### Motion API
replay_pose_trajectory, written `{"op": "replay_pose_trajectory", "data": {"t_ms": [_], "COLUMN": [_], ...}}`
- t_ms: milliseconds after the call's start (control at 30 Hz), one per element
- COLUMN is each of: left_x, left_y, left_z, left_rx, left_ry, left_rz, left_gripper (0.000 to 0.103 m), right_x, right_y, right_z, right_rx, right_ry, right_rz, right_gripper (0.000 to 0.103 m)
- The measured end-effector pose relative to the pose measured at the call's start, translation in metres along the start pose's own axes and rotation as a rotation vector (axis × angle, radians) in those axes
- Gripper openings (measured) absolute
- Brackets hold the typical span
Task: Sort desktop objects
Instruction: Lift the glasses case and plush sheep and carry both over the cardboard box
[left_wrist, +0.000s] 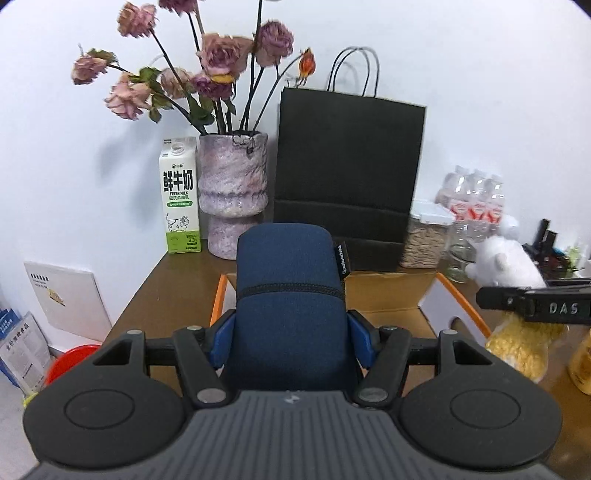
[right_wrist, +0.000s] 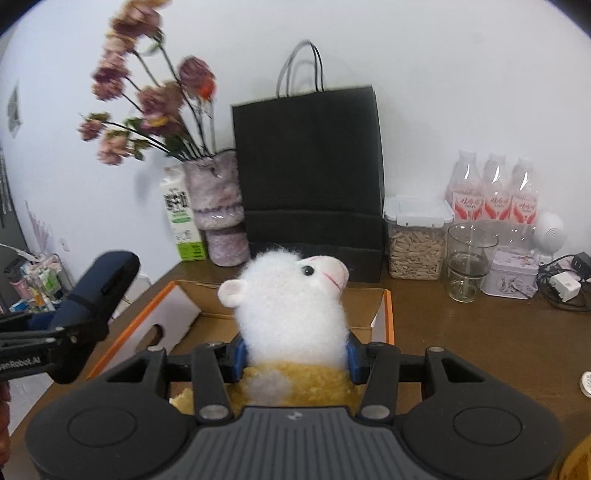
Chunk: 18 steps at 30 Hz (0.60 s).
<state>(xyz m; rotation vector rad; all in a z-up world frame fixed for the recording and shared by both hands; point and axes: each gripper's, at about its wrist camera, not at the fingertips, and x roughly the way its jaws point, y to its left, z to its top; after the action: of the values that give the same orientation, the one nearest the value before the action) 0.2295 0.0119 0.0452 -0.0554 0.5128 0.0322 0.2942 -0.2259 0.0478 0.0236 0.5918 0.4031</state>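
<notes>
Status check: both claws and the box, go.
Left claw shut on navy fabric zip case. Right claw shut on white-and-yellow plush sheep. Open cardboard box ahead, nothing blocking it.

The pouch (left_wrist: 288, 295) is navy blue with a black zip line across it, and the tool (left_wrist: 291, 332) has blue pads on a black frame. The plush sheep (right_wrist: 291, 306) has a white fleece head, pink ear and yellow body. The box (right_wrist: 387, 317) is brown card with orange edging. The bag (left_wrist: 347, 177) is plain black, the vase (left_wrist: 232, 192) mottled purple and cream, the milk carton (left_wrist: 180, 195) white and green, the counter (right_wrist: 480, 332) brown.
</notes>
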Motion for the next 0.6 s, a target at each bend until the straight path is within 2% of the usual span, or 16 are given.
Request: {"op": "replay_pose_trajectory", "data": {"t_ms": [167, 367, 600], "left_x": [0.056, 0.117, 0.153], "left_y": [-0.002, -0.002, 0.001], "left_z": [0.013, 0.006, 0.002], "left_rx": [0.002, 0.012, 0.022], "left_ry": [0.112, 0.263, 0.339], "left_rz": [0.007, 0.027, 0.055], "left_gripper": [0.064, 0.064, 0.064], "right_x": [0.059, 0.124, 0.171], "right_y": [-0.01, -0.015, -0.008], "right_z": [0.01, 0.011, 0.007], "right_rx": [0.017, 0.013, -0.044], "right_ry": [0.1, 0.225, 0.347], "right_rz": [-0.033, -0.068, -0.121], "right_gripper": [0.047, 0.047, 0.047]}}
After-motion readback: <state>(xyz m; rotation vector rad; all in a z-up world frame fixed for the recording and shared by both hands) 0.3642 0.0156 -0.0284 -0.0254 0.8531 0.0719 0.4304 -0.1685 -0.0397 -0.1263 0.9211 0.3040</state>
